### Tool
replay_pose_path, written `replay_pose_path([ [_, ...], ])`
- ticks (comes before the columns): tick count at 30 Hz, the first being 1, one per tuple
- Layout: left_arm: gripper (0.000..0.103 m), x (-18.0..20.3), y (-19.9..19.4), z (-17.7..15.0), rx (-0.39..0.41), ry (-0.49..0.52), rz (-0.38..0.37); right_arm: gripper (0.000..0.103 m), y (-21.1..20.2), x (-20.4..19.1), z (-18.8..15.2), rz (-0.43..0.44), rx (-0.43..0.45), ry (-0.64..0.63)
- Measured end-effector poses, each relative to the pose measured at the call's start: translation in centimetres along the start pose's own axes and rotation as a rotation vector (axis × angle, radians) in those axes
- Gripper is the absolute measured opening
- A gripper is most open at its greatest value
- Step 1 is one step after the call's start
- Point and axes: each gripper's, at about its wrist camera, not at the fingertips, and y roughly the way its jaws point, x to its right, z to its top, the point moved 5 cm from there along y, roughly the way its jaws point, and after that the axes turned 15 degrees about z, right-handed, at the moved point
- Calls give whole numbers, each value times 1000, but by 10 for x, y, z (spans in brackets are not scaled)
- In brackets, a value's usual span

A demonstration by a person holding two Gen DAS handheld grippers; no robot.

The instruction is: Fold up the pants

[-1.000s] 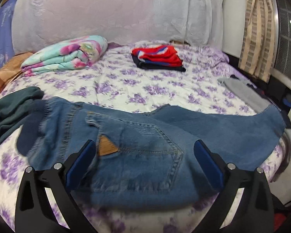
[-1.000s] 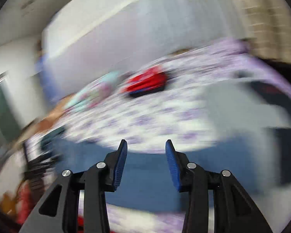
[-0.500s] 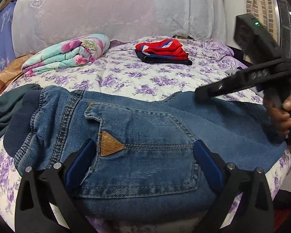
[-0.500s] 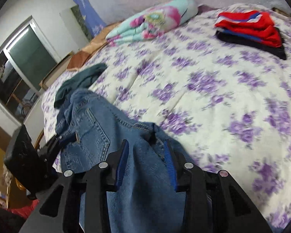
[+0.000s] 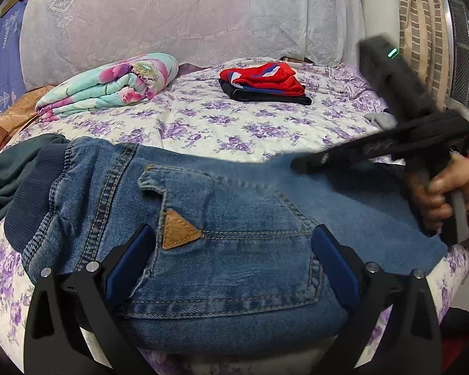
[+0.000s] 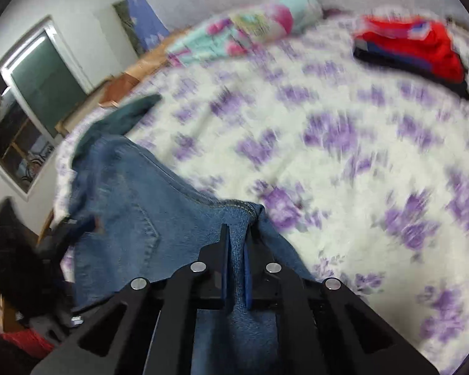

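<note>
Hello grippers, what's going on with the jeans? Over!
Right gripper shut on jeans leg. Left gripper open over back pocket. Nothing in the way.

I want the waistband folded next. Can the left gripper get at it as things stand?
Probably yes: the left gripper is open over the jeans pocket, and the waistband lies uncovered nearby.

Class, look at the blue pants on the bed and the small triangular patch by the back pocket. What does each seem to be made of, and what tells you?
Pants: denim, by the look; faded matte blue twill weave with tan double stitching along seams and pocket.
Triangular patch: probably leather or an imitation; smooth tan surface with a stitched edge. The pictures cannot settle which.
</note>
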Motion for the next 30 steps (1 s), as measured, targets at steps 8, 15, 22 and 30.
replay_pose_path([
  [8, 98, -31, -19, 14, -2, -92, -3, 19, -51, -22, 3, -102, 163, -70],
  [15, 98, -77, 6, 18, -43, -145, 100, 16, -34, -44, -27, -98, 52, -148],
  [22, 98, -67, -2, 17, 4, -100, 248, 7, -60, -21, -25, -37, 182, -16],
  [30, 99, -48, 19, 10, -60, -23, 228, 48, -63, 0, -65, -133, 146, -14],
])
